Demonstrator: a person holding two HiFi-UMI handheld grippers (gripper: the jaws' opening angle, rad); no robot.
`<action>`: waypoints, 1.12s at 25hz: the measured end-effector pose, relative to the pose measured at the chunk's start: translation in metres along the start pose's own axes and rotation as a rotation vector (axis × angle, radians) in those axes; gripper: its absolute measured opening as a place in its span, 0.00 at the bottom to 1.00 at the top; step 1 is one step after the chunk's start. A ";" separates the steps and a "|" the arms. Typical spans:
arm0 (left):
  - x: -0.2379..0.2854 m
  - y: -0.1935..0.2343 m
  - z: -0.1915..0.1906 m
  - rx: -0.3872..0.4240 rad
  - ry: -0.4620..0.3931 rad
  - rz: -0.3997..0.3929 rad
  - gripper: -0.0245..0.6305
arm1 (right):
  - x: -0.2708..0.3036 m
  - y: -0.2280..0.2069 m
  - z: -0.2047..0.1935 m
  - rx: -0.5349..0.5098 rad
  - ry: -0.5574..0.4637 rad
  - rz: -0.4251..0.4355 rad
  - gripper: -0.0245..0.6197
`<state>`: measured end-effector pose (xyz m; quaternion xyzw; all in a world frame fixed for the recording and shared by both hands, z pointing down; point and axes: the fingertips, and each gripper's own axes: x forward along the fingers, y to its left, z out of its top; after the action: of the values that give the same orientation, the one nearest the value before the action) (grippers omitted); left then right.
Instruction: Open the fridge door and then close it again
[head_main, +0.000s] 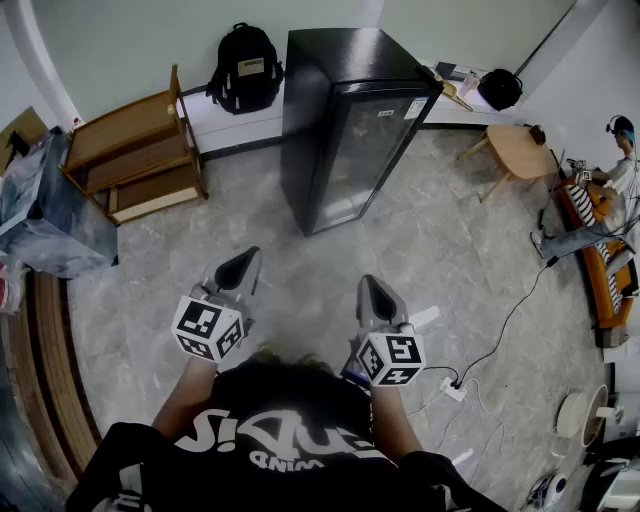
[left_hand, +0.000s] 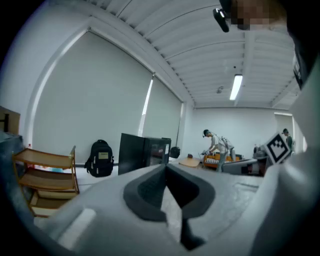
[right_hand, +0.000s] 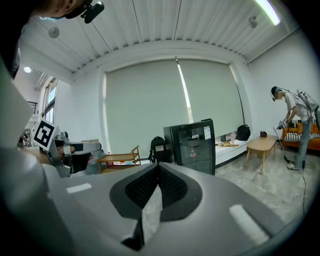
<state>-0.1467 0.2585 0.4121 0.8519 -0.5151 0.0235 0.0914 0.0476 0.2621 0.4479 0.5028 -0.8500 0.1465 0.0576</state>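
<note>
In the head view, the black fridge (head_main: 345, 120) stands upright on the grey floor (head_main: 300, 260), its long axis vertical and its back near the low white ledge (head_main: 235, 120) along the wall. Its glass door (head_main: 365, 155) is closed and faces the person, turned a little to the right side of the picture. A black backpack (head_main: 245, 68) sits on the ledge just left of the fridge, a wooden shelf (head_main: 135, 150) stands further left, and a small wooden table (head_main: 520, 150) is at the right. Low in this view, the left gripper (head_main: 245, 262) and the right gripper (head_main: 372, 285) are held side by side above the floor, both pointing towards the fridge and well apart from it. In the left gripper view, the left gripper (left_hand: 165, 167) has its dark pads pressed together at the tip with nothing between them; the fridge (left_hand: 142, 152) is seen far behind, from its corner, with the dark side panel at the left and the door at the right. In the right gripper view, the right gripper (right_hand: 157, 167) is closed in the same way and holds nothing, and the fridge (right_hand: 192, 145) shows its closed glass front almost directly to the camera, with another person (right_hand: 300, 125) bending at the far right.
</note>
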 end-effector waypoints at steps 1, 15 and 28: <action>0.001 0.002 0.000 -0.004 -0.001 0.001 0.04 | 0.002 0.000 0.001 0.009 -0.004 -0.004 0.03; 0.021 0.048 -0.007 0.004 0.001 -0.069 0.04 | 0.023 0.009 -0.012 0.037 -0.014 -0.077 0.03; 0.122 0.078 -0.005 -0.015 0.000 -0.104 0.04 | 0.106 -0.053 0.011 0.055 -0.028 -0.098 0.03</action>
<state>-0.1582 0.1177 0.4432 0.8769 -0.4702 0.0148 0.0990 0.0427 0.1465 0.4737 0.5471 -0.8207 0.1599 0.0386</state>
